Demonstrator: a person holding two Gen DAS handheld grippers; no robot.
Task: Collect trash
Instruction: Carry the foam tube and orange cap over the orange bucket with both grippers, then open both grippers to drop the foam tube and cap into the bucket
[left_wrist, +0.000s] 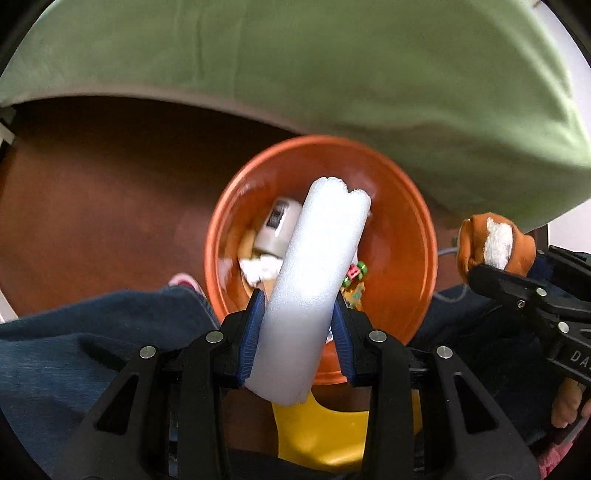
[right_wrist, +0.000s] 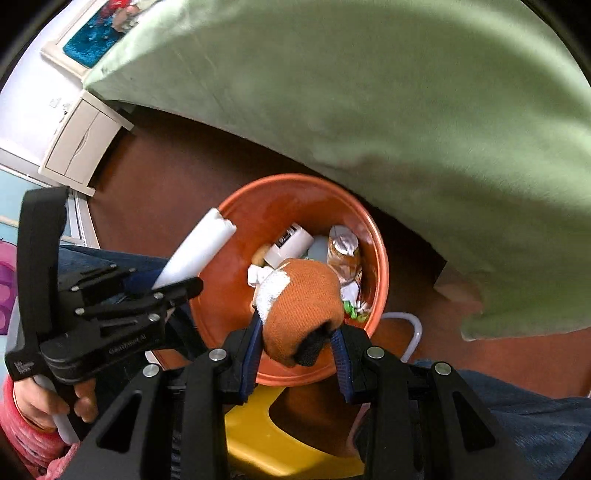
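An orange bin (left_wrist: 402, 236) stands on the brown floor and holds a white bottle (left_wrist: 277, 225), crumpled paper and wrappers. My left gripper (left_wrist: 300, 310) is shut on a white foam tube (left_wrist: 317, 266) and holds it over the bin's near rim. The tube also shows in the right wrist view (right_wrist: 199, 251), at the bin's left rim (right_wrist: 236, 206). My right gripper (right_wrist: 297, 332) is shut on an orange knitted sock with a white patch (right_wrist: 303, 306), above the bin's near side. The sock shows in the left wrist view (left_wrist: 495, 240), right of the bin.
A green bedcover (left_wrist: 332, 66) hangs over the far side of the bin. A yellow stool (right_wrist: 258, 435) sits below the grippers. My knees in blue jeans (left_wrist: 74, 339) flank the bin. A white cabinet (right_wrist: 77, 144) stands at far left. A white cable (right_wrist: 410, 332) lies right of the bin.
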